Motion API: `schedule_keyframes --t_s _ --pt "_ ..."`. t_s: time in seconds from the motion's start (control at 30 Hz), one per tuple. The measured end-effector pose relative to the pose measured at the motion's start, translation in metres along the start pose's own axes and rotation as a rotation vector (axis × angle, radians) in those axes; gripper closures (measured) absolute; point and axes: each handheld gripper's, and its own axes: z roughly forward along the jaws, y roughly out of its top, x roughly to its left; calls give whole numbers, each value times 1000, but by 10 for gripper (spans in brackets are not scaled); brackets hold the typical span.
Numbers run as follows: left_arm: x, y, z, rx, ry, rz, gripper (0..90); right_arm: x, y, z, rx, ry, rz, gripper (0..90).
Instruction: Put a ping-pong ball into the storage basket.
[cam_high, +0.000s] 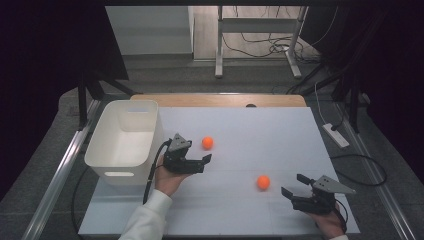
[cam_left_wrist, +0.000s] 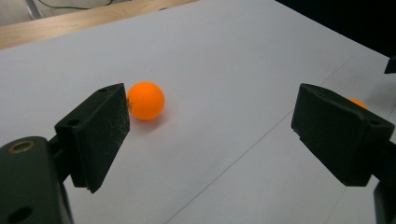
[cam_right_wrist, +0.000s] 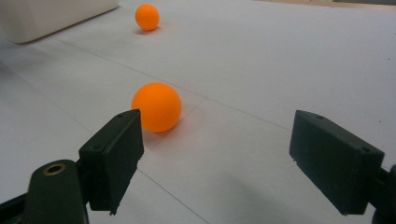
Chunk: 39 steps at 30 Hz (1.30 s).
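1. On the white worktop (cam_high: 240, 200) two orange balls lie loose: the far ball (cam_high: 207, 142) sits a little right of the white bin (cam_high: 125, 145), and the near ball (cam_high: 263, 182) rests nearer the person, toward the right side.
2. The left tongs (cam_high: 200, 162) hover just short of the far ball, jaws wide apart and holding nothing; in the left gripper view that ball (cam_left_wrist: 145, 101) shows just past the left jaw rather than between the two.
3. The right tongs (cam_high: 292, 187) sit just to the right of the near ball, also spread apart and empty; in the right gripper view the near ball (cam_right_wrist: 156, 107) lies ahead of the left jaw, off the centre of the gap.
4. The step in hand looks like the approach before a pickup, each tool lining up on its own ball, with the bin the likely place to drop them.
5. The next move probably calls for shifting each tool sideways so that its ball sits midway between the jaws, then moving forward and closing gently.
6. A ball this round and light would roll at a nudge, so a jaw touching it early could push it away.
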Motion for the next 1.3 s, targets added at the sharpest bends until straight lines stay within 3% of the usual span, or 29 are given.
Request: schedule_keyframes --t_s 0.83,1.3 --pt "4 20 20 52 21 38 123 1 -1 1 10 -1 -4 175" --pt "3 31 42 92 26 46 122 0 -1 2 14 6 -7 175"
